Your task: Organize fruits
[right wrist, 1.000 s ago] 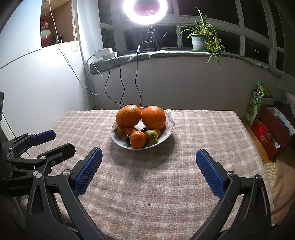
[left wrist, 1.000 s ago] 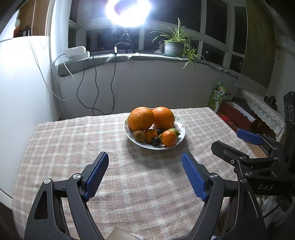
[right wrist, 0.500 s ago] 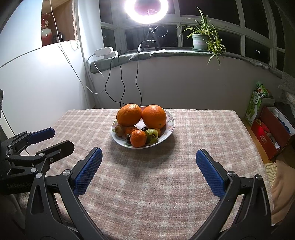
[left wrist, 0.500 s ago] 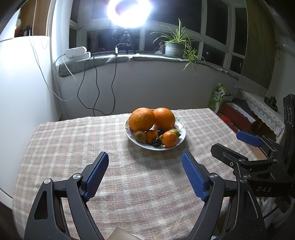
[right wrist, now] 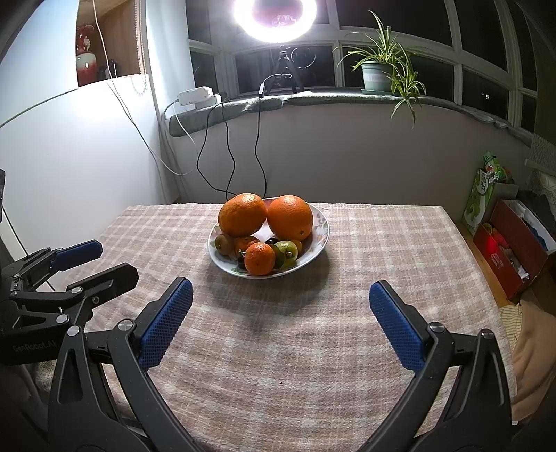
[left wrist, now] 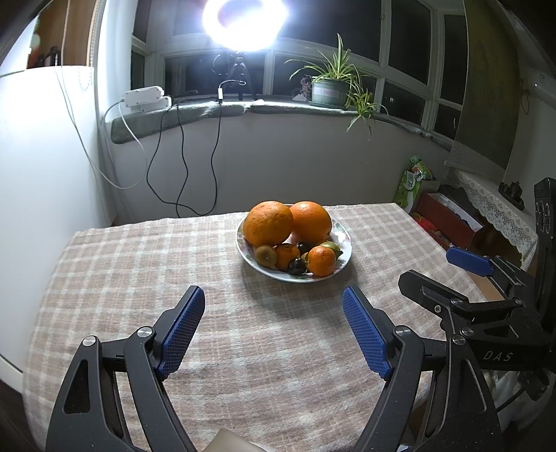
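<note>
From the left wrist, the left gripper (left wrist: 273,314) is hanging spread wide and empty over the woven checked tablecloth (left wrist: 146,278), nothing blocking the glossy plate (left wrist: 344,259) heaped with two round oranges (left wrist: 267,223), a mandarin and what may be plums. From the right wrist, the right gripper (right wrist: 279,309) is likewise gaping empty, the plate (right wrist: 321,240) sitting mid-table, a ring light (right wrist: 275,15) glaring behind.

"DAS" on right gripper (left wrist: 465,274); "GenRobot.AI" on left gripper (right wrist: 100,259).

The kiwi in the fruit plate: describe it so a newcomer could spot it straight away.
Start at the checked tablecloth and find the white plate of fruit in its middle. Under the left of the two big oranges, at the plate's left rim, sits the kiwi. It is the only dull brown, fuzzy fruit; its neighbours are glossy orange, green or dark.
</note>
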